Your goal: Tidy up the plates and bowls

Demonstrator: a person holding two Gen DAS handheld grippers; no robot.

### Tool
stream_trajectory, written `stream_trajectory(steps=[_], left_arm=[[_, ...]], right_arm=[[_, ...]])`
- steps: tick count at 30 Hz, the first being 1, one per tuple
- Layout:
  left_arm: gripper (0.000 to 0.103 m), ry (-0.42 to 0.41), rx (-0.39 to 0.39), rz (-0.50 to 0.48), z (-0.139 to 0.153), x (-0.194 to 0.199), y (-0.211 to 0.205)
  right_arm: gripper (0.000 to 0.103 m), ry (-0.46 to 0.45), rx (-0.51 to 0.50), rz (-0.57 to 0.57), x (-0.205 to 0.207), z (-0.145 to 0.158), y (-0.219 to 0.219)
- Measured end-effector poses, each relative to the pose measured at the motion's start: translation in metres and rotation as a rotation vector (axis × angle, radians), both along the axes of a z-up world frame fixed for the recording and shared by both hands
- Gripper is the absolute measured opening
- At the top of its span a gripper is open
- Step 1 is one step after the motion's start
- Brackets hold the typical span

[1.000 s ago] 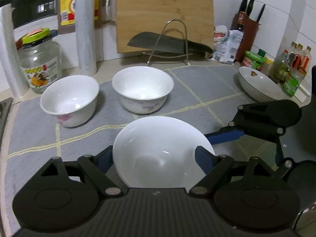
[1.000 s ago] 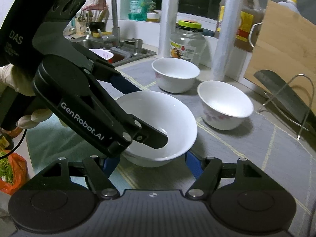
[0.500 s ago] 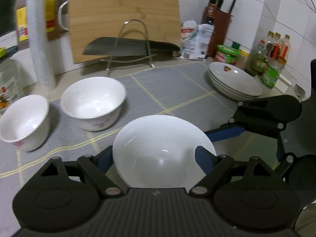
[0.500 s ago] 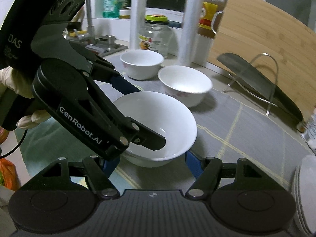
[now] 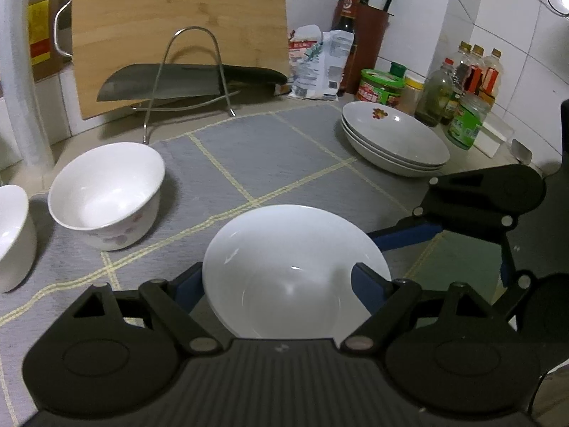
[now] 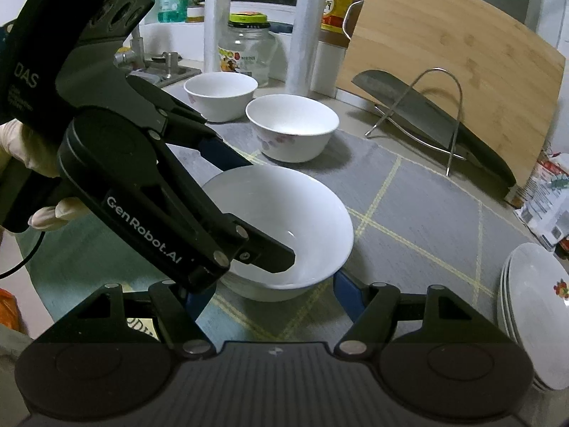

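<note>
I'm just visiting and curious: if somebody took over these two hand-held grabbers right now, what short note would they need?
Left gripper: shut on the plain white shallow bowl, fingers on opposite sides of its rim.
Right gripper: also straddles that bowl from the other side; its pads appear to press on it.
On the grey checked mat: two deeper white bowls with pink flowers and, side by side.
Stack of white shallow plates sits at the mat's right edge.
Done: plates stacked.
Left: set the held bowl down, gather the bowls.
</note>
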State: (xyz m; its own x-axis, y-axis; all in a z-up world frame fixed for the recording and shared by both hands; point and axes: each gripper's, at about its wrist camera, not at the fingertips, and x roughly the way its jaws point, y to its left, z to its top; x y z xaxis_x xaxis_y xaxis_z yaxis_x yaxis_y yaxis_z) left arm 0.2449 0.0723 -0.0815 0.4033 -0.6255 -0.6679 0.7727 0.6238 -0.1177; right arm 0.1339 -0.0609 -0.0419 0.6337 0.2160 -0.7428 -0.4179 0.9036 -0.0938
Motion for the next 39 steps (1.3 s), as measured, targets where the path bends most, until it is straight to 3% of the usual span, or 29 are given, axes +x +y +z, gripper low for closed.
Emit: stream_trajectory(steps=[8, 11, 17, 19, 25, 31, 39], left_arm=[[0.087, -0.001, -0.006, -0.003, -0.003, -0.003, -0.003], [0.093, 0.002, -0.016, -0.007, -0.004, -0.004, -0.003], [0.100, -0.039, -0.024, 0.003, 0.000, -0.011, 0.001], [0.100, -0.048, -0.027, 0.014, 0.003, -0.013, 0.004], [0.100, -0.084, -0.057, 0.108, 0.013, -0.020, 0.024], [0.100, -0.123, -0.032, 0.259, 0.021, -0.024, 0.045], [0.100, -0.132, -0.022, 0.370, 0.014, -0.022, 0.064]], right_arm=[[0.077, 0.003, -0.003, -0.007, -0.003, -0.001, -0.006], [0.077, -0.001, -0.010, -0.008, -0.003, 0.000, -0.005], [0.087, 0.007, -0.011, -0.009, -0.004, -0.002, -0.005], [0.096, 0.009, 0.002, -0.016, -0.005, -0.001, -0.007], [0.103, -0.022, 0.051, -0.036, -0.007, 0.010, -0.015], [0.103, -0.047, 0.075, -0.094, -0.004, 0.013, -0.019], [0.103, -0.060, 0.097, -0.135, 0.007, 0.013, -0.023]])
